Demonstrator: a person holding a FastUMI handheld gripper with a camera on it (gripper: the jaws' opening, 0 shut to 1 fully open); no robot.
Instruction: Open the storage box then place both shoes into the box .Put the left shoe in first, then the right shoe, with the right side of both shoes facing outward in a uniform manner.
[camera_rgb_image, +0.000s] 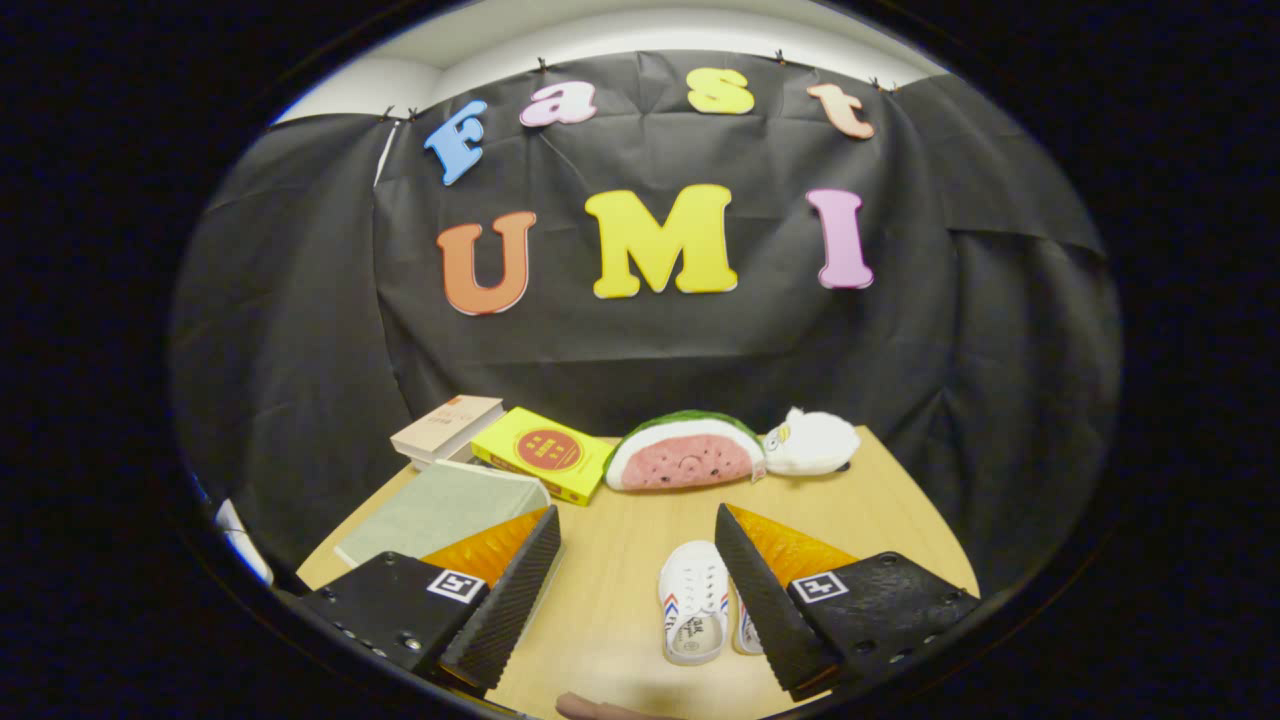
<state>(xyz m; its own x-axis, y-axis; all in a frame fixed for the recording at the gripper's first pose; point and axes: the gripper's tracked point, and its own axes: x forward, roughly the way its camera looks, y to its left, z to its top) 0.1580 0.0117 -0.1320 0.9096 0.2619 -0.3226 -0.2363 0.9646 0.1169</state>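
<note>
Two small white shoes with red and blue side stripes stand side by side on the wooden table (610, 590). One shoe (693, 600) lies in the gap between my fingers, close to the right one. The other shoe (745, 632) is mostly hidden behind the right finger. A flat grey-green storage box (440, 510) sits beyond my left finger with its lid down; that finger covers its near corner. My gripper (636, 515) hovers above the table, open, with nothing held.
Along the back of the table lie a beige book (447, 427), a yellow book (545, 455), a watermelon-slice plush (685, 453) and a white plush animal (812, 442). Part of a person's finger (600, 708) shows at the table's near edge.
</note>
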